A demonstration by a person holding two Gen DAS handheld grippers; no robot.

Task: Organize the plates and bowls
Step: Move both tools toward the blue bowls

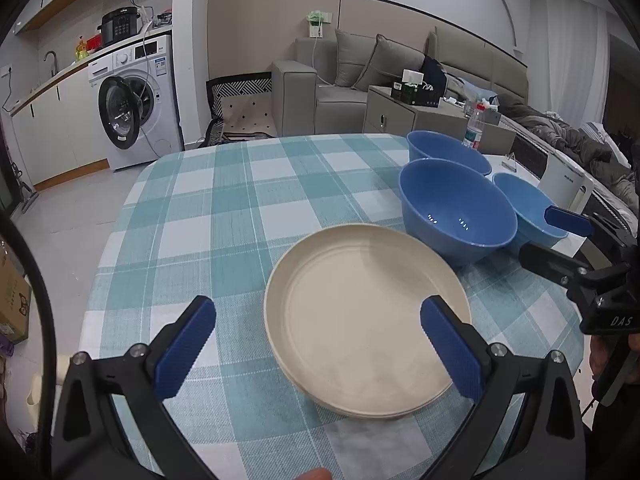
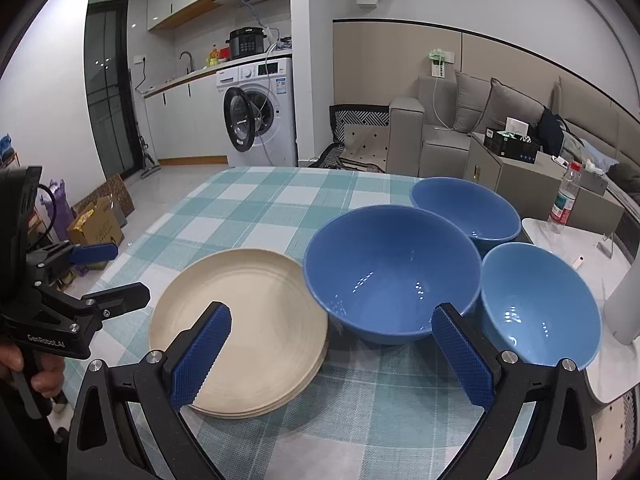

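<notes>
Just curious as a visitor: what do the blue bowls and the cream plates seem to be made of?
The blue bowls look like glossy plastic or glazed ceramic: small sharp light reflections sit inside them. I cannot tell which. The cream plates look matte, perhaps wheat-straw plastic or melamine: dull surface, no glints, thin stacked rims.

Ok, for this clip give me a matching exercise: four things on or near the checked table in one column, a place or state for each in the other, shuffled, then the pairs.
Things
1. stack of cream round plates
2. largest blue plastic bowl
3. clear plastic bottle with red cap
4. left gripper

Places or states
A. open, holding nothing
B. on the white surface beyond the tablecloth
C. left of the bowls, on the checked cloth
D. between the plates and two smaller blue bowls

Pairs: 1-C, 2-D, 3-B, 4-A
</notes>
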